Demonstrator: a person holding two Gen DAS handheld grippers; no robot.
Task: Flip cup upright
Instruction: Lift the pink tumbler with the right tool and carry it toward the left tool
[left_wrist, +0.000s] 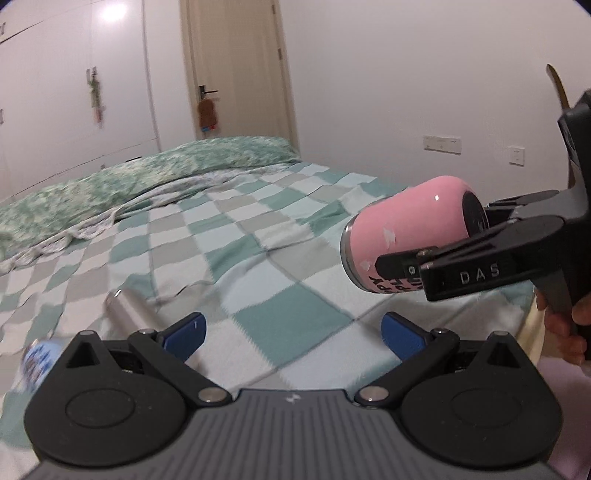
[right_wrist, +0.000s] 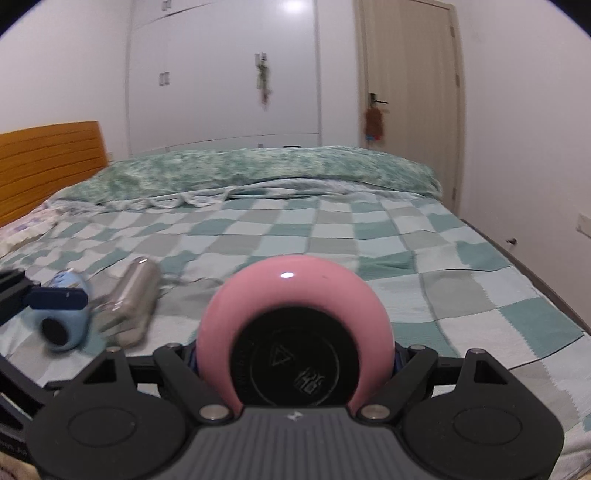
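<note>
Pink cup (left_wrist: 402, 229) clamped sideways by "DAS"-marked right gripper (left_wrist: 436, 240); left gripper (left_wrist: 291, 332) spread.

left gripper (left_wrist: 291, 332) jaws apart, right gripper (left_wrist: 397, 254) clamped

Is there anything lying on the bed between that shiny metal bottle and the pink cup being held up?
No. In the left wrist view, only bare checked blanket stretches between the metal bottle and the pink cup, which the right gripper holds above the bed.

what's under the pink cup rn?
Only checkered bedspread; the pink cup hangs on its side in the right gripper, clear of it. Cup's inside not visible.
</note>
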